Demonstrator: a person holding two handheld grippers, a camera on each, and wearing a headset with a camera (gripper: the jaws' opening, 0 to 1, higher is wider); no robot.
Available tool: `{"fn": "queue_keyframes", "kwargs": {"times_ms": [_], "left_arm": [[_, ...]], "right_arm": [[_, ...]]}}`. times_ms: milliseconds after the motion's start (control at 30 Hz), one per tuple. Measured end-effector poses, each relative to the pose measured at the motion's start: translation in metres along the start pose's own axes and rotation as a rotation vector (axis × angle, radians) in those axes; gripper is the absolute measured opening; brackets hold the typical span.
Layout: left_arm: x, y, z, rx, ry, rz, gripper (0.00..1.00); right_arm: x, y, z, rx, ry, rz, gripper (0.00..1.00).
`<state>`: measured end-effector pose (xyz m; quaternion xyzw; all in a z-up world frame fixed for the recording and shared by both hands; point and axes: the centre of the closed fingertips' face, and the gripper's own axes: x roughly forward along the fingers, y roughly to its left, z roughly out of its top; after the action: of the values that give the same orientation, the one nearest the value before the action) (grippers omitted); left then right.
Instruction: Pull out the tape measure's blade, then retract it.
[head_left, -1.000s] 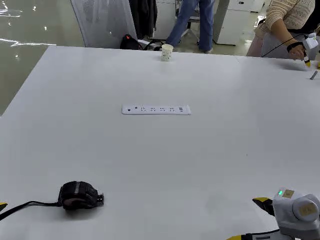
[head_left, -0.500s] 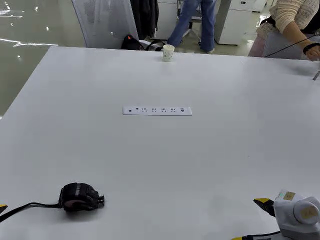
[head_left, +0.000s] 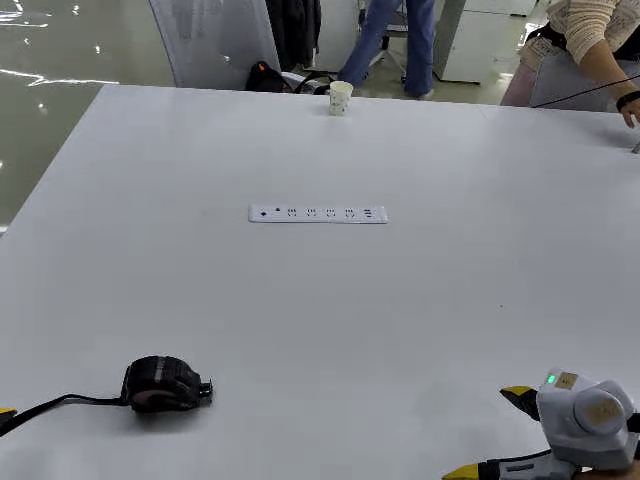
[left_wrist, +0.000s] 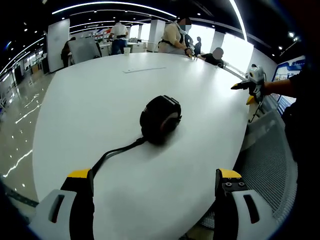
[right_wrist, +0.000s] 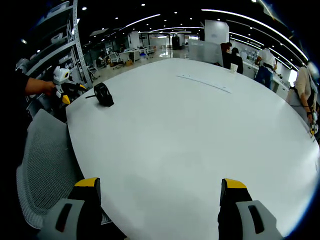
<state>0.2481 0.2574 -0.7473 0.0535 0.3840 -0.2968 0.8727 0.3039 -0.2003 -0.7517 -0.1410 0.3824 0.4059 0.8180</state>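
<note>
The tape measure (head_left: 163, 384) is sitting near the counter's (head_left: 330, 300) near-left corner, lying straight ahead of the left claw (left_wrist: 154, 176), whose jaws are standing wide apart and empty. Its strap (left_wrist: 115, 152) is trailing back toward them. The right claw (right_wrist: 160, 184), likewise gaping and empty, is hovering well apart along the near edge (the case's small nub seems to be pointing that way), so the left is looking nearer for the first grab.

— Where is the tape measure (left_wrist: 160, 119)?
— Ahead of the left gripper (left_wrist: 154, 176), in line with the gap between its fingers (left_wrist: 80, 184) and touching neither.
— What does it look like?
— A black, rounded case with a ribbed grip, resting on the white table (left_wrist: 100, 85). Its black strap (left_wrist: 112, 152) trails back toward the left-hand finger.
</note>
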Motion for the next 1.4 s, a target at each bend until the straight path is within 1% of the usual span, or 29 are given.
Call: {"fn": "queue_keyframes", "kwargs": {"times_ms": [167, 233, 333, 367, 433, 567, 633, 700, 800, 867, 900, 933, 1067, 1133, 1267, 1367, 1400], "left_arm": [[0.002, 0.001, 0.000, 0.012, 0.018, -0.013, 0.99], [0.003, 0.003, 0.002, 0.022, 0.023, -0.015, 0.99], [0.005, 0.006, 0.006, 0.047, 0.028, -0.018, 0.99], [0.006, 0.006, 0.008, 0.058, 0.028, -0.021, 0.99], [0.008, 0.008, 0.013, 0.103, 0.027, -0.023, 0.99], [0.010, 0.008, 0.021, 0.148, 0.045, -0.035, 0.99], [0.013, 0.008, 0.025, 0.166, 0.053, -0.042, 0.99], [0.014, 0.006, 0.026, 0.204, 0.070, -0.063, 0.99], [0.018, 0.006, 0.027, 0.261, 0.112, -0.091, 0.99], [0.021, 0.005, 0.027, 0.276, 0.127, -0.105, 0.99], [0.022, 0.001, 0.028, 0.284, 0.134, -0.117, 0.99], [0.023, 0.001, 0.029, 0.292, 0.139, -0.125, 0.99], [0.029, -0.001, 0.032, 0.334, 0.167, -0.155, 0.99], [0.032, -0.002, 0.034, 0.348, 0.174, -0.167, 0.99], [0.039, -0.003, 0.040, 0.397, 0.193, -0.194, 0.98], [0.045, -0.002, 0.043, 0.412, 0.205, -0.196, 0.99], [0.049, 0.003, 0.047, 0.443, 0.196, -0.177, 0.99]], "right_arm": [[0.007, 0.001, 0.002, 0.000, -0.011, 0.014, 0.99], [0.009, -0.002, 0.001, 0.018, -0.007, 0.017, 0.99], [0.010, -0.006, 0.004, 0.016, -0.007, 0.009, 0.99], [0.010, -0.007, 0.004, 0.012, -0.005, 0.009, 0.99], [0.010, -0.008, 0.006, 0.001, 0.002, 0.010, 0.99], [0.013, -0.010, 0.004, -0.016, 0.032, 0.025, 0.99], [0.013, -0.008, 0.005, -0.033, 0.045, 0.032, 0.99], [0.015, -0.007, 0.007, -0.050, 0.045, 0.041, 0.99], [0.019, -0.003, 0.013, -0.074, 0.051, 0.063, 0.99], [0.022, 0.001, 0.017, -0.090, 0.050, 0.077, 0.99], [0.024, 0.002, 0.019, -0.107, 0.055, 0.083, 0.99], [0.025, 0.003, 0.021, -0.119, 0.058, 0.087, 0.99], [0.031, 0.007, 0.029, -0.146, 0.059, 0.106, 0.99], [0.034, 0.009, 0.033, -0.151, 0.057, 0.115, 0.99], [0.041, 0.012, 0.043, -0.168, 0.057, 0.134, 0.99], [0.045, 0.013, 0.050, -0.187, 0.058, 0.141, 0.99], [0.046, 0.013, 0.054, -0.193, 0.056, 0.144, 0.99]]}}
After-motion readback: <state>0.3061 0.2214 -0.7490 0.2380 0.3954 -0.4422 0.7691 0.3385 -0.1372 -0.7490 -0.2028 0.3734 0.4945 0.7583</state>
